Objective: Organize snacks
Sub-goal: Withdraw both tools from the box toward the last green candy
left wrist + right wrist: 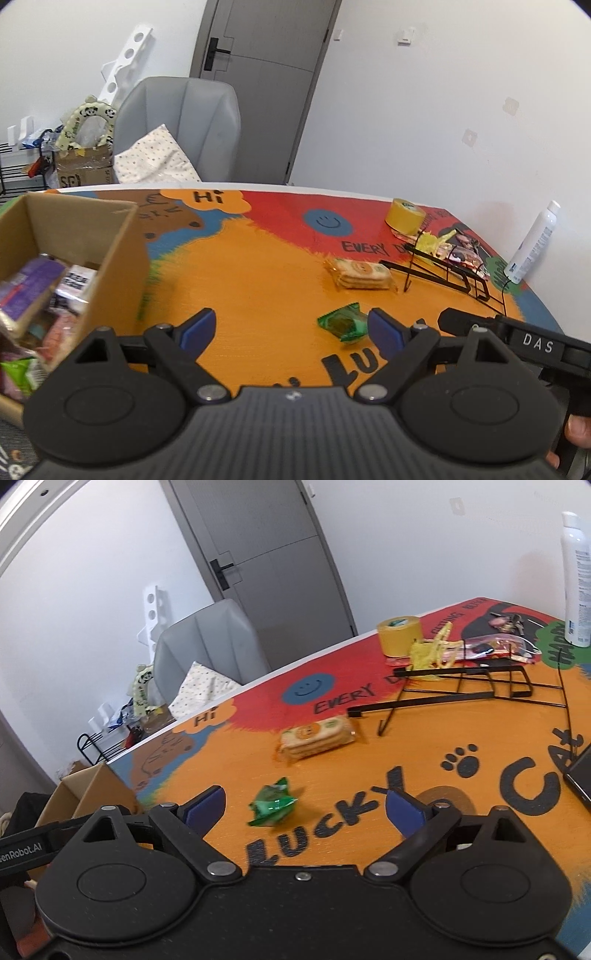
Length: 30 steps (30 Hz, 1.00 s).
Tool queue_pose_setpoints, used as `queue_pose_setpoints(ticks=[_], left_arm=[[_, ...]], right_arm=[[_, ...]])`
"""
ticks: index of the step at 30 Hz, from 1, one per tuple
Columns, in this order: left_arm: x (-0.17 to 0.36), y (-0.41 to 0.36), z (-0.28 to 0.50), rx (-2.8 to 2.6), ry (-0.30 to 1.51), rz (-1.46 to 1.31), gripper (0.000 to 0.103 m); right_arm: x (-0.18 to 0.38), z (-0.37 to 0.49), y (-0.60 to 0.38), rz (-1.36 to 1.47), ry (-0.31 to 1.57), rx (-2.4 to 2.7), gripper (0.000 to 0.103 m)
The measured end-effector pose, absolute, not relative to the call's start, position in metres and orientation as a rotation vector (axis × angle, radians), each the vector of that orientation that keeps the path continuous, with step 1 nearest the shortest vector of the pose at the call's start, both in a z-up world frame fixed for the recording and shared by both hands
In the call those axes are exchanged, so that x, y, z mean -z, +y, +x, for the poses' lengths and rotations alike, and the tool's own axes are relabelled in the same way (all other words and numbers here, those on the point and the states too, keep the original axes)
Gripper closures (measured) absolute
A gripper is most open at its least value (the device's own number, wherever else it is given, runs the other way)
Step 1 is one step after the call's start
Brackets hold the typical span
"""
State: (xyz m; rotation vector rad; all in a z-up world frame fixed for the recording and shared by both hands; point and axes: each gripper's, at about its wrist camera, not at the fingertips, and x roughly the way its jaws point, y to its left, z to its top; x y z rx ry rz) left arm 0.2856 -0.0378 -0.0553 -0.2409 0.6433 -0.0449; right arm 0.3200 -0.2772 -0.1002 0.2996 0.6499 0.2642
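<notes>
Both tools are hanging over the painted table [258,738] with nothing in them: the left gripper [291,326] is spread wide, and the right gripper [304,803] is spread wide too. The green snack packet [272,803] is lying loose on the orange paint, sitting between the right gripper's blue pads [207,805] and a little toward the 11 o'clock side of that gap. In the left wrist view the same packet [343,322] is resting just beside the right-hand pad, at about 1 o'clock from the gripper's middle.

The step in hand seems to be picking up this packet, probably with the right tool. To do it well, the jaws should be coming down astride the crumpled body, not the thin crimped ends, and closing gently, since the wrapper looks light and likely to skid.

Its long axis is running from about 7 o'clock to 1 o'clock in the right wrist view, one crimped end pointing up toward the cracker pack [316,736]. That pack is lying farther off at 12 o'clock, its length running roughly 8 to 2 o'clock. The cardboard box [79,236], already holding wrapped snacks, is standing at 9 o'clock of the left gripper, looking like the destination
</notes>
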Motion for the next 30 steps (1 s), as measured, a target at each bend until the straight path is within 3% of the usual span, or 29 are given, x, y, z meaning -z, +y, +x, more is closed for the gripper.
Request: queue_pose_setpoints(ticks=[30], left_arm=[[0.115, -0.126, 0.373, 0.023, 0.721, -0.169, 0.015]], right_arm=[[0.139, 0.356, -0.329, 0.357, 0.713, -0.144, 0.011]])
